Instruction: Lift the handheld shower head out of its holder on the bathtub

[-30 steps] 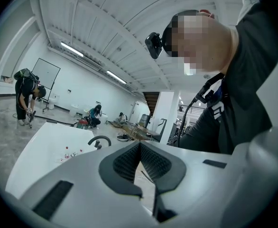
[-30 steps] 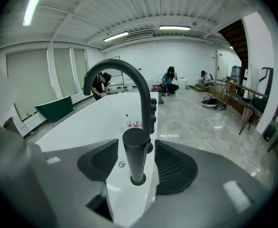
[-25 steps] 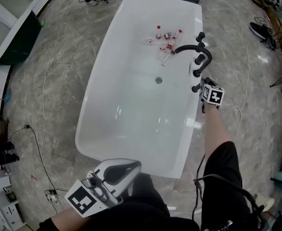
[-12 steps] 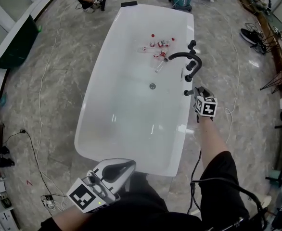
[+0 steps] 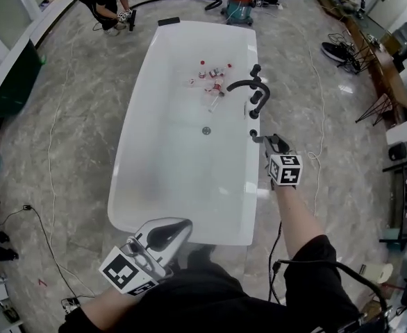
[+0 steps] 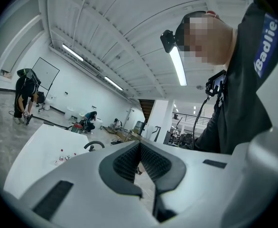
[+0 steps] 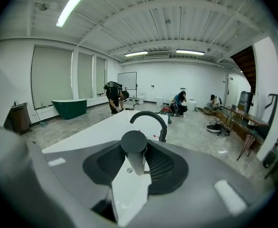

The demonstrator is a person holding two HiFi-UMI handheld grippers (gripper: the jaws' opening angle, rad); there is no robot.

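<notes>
Gripping the black shower head (image 7: 135, 152) upright in right tongs (image 5: 267, 141), pads clamped on its handle, just above the right rim of the bathtub (image 5: 253, 186), near the black faucet (image 5: 244, 84). Lower end looks clear of the rim; holder hard to make out. Left tongs (image 6: 139, 148) tips together, nothing between, low by the body. Sleeve lettering (image 6: 266, 42) reads "Badlie", cut off at frame edge. Red-capped bottles (image 5: 214, 75) in the tub, labels too small to read.

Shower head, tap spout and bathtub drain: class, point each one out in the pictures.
shower head (image 7: 134, 148), right gripper view, its dark round end between the jaws.
tap spout (image 7: 147, 112), right gripper view, top of its arch.
bathtub drain (image 5: 205, 130), head view, its centre.
</notes>
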